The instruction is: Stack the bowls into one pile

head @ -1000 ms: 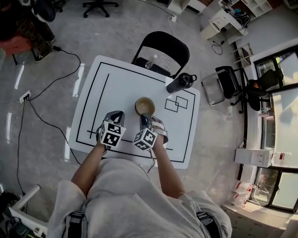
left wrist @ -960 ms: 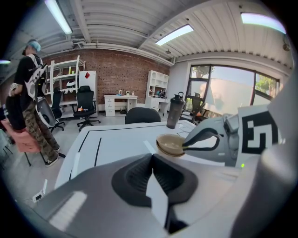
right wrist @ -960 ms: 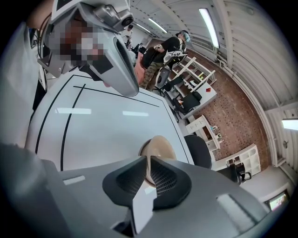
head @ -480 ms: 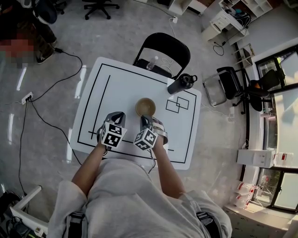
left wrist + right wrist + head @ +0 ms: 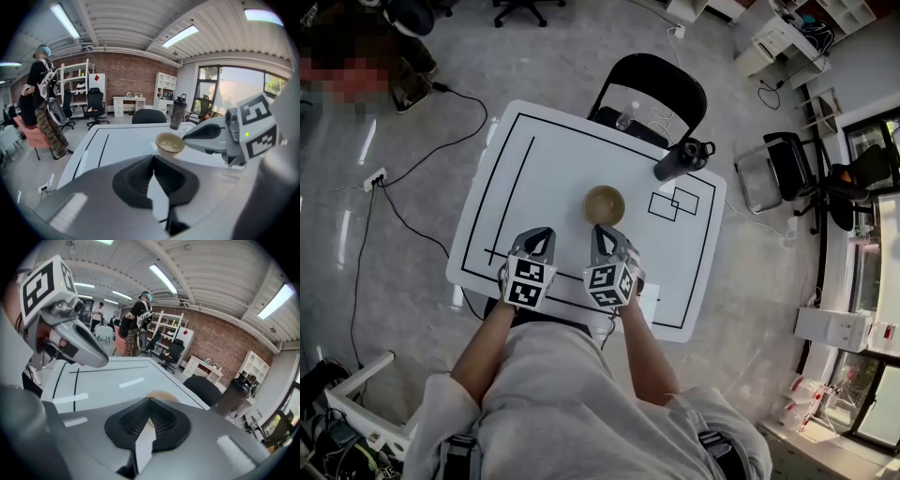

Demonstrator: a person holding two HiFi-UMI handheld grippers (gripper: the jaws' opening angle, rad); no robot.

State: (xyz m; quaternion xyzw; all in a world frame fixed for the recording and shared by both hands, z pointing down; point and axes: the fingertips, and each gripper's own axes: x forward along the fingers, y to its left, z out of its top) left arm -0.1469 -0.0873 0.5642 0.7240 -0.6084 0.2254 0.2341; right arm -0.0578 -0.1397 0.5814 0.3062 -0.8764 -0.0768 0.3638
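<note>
The bowl point(image 5: 605, 204) sat near the middle of the white table point(image 5: 553, 178), just beyond the tip of the right gripper point(image 5: 601, 230) and not touching it. That gripper's fingers had just closed together with nothing between them. The left gripper point(image 5: 540, 234), beside it over the table's near part, likewise had its fingers pressed together, empty.

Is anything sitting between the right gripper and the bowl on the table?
Nothing visible. Only bare table lies between the right gripper, whose jaws have just closed on nothing, and the bowl just beyond it. The bottle stands farther off, past the bowl near the table's far edge.
</note>
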